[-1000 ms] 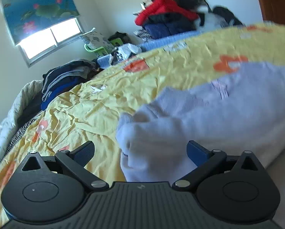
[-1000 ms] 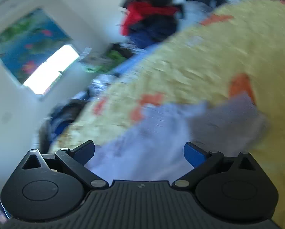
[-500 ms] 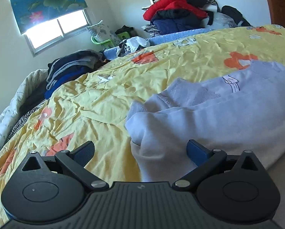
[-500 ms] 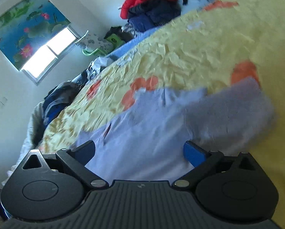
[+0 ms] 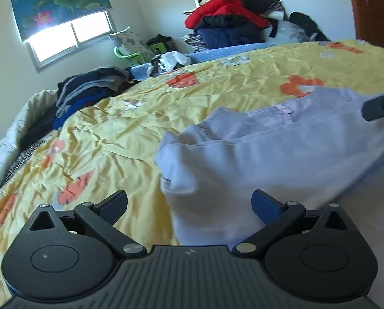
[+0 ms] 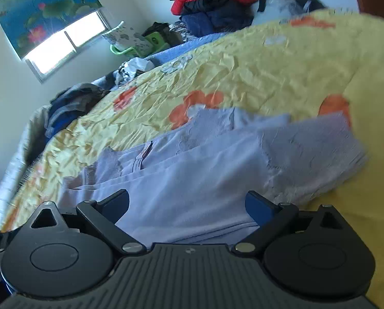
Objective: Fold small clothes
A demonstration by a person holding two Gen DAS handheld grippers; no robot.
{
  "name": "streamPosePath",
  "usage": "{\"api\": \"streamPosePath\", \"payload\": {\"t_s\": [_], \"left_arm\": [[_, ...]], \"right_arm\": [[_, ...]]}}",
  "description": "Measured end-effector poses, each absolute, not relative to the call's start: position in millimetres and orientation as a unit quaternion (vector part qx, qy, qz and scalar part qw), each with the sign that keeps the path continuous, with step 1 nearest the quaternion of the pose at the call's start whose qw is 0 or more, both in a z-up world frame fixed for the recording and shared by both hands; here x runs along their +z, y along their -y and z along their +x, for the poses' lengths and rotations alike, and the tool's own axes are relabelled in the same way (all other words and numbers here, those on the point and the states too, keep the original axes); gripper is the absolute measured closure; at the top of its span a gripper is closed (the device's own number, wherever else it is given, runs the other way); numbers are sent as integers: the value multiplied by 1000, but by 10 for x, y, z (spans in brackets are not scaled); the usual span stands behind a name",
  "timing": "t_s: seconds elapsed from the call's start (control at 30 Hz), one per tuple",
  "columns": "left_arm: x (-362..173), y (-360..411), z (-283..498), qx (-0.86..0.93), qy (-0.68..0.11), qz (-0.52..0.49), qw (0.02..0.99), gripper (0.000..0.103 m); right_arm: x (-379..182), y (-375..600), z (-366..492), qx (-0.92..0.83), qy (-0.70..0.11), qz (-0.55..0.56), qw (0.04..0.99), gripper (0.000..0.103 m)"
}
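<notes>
A pale lilac garment (image 5: 256,154) lies partly folded on the yellow flowered bedsheet (image 5: 114,134). It also shows in the right wrist view (image 6: 204,170), with its neck label toward the left. My left gripper (image 5: 189,206) is open and empty, just above the garment's left folded corner. My right gripper (image 6: 186,203) is open and empty, low over the garment's near edge. The right gripper's tip shows at the right edge of the left wrist view (image 5: 380,108).
A pile of red, black and navy clothes (image 5: 230,23) is stacked at the far end of the bed. Dark folded clothes (image 5: 89,90) lie at the bed's left side below the window (image 5: 68,36). A wooden door (image 5: 374,5) stands at the far right.
Both grippers have pulled back and steadied above the garment. The garment has settled flatter on the sheet, with its right sleeve part spread out. Both jaws stayed open.
</notes>
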State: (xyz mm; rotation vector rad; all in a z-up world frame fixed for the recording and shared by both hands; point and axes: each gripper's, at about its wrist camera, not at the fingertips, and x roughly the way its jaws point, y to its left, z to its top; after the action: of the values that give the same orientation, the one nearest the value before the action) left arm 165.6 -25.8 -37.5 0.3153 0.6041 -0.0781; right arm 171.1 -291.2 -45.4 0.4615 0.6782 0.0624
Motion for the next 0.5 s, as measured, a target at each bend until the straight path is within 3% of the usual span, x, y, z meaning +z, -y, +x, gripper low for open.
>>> {"api": "streamPosePath", "payload": {"t_s": [0.5], "left_arm": [[-241, 206, 992, -88, -317, 80, 941, 0]], "right_arm": [[-429, 2884, 802, 36, -313, 223, 923, 2]]}}
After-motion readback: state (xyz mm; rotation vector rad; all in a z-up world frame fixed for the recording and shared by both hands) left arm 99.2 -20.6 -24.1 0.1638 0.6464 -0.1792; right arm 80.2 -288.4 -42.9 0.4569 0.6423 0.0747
